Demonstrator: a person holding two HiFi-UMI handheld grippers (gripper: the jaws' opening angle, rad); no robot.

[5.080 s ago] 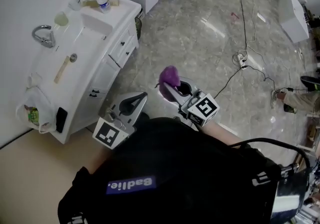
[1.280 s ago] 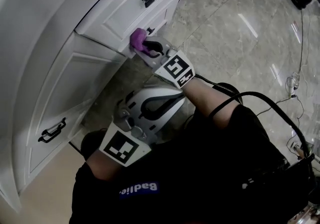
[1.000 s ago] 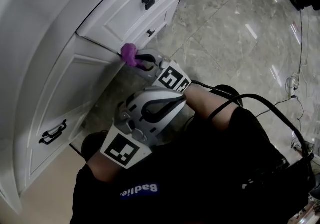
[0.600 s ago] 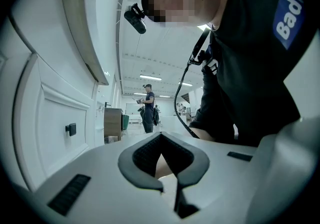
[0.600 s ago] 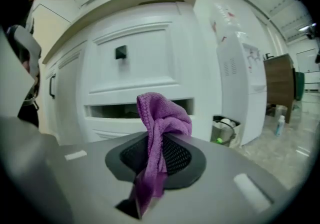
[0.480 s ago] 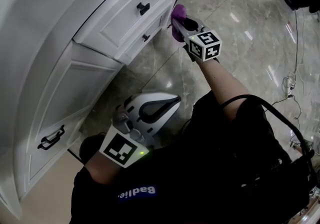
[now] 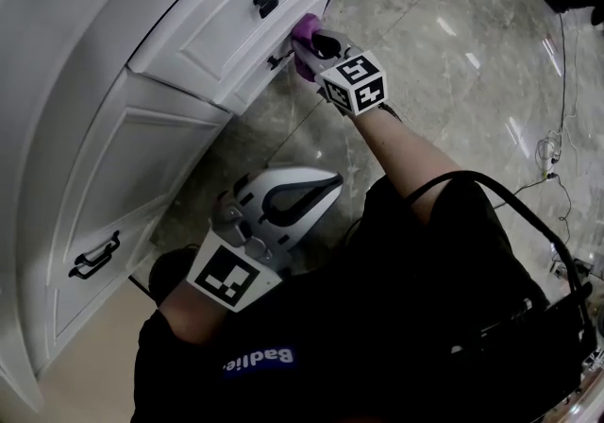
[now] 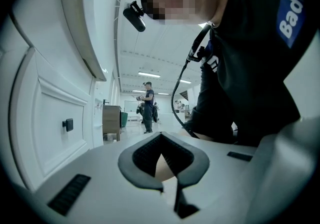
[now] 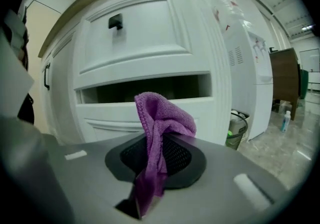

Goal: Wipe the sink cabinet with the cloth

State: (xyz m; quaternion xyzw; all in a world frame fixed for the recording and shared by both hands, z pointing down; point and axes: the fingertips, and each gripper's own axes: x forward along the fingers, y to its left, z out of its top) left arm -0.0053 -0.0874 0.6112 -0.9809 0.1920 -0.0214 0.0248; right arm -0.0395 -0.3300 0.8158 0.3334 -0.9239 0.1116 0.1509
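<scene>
A purple cloth (image 7: 305, 32) (image 9: 159, 133) is pinched in my right gripper (image 7: 311, 45) (image 9: 157, 133), which is shut on it. The cloth touches the front of the white sink cabinet (image 7: 151, 128) near the right end of the lower drawer (image 9: 150, 113), just below the gap under the upper drawer (image 7: 231, 29). My left gripper (image 7: 278, 209) (image 8: 167, 168) hangs low near my body, shut, with nothing held, away from the cabinet.
Black knobs (image 7: 265, 4) sit on the drawers and a black handle (image 7: 94, 256) on the cabinet door. Grey marble floor (image 7: 444, 43) lies to the right with a cable (image 7: 557, 62). A bin (image 9: 235, 128) stands beside the cabinet. A person (image 8: 147, 105) stands far off.
My right gripper with the cloth went from the drawers' lower left corner up to the right end, and has now slid back left a little. Left gripper stayed put.
</scene>
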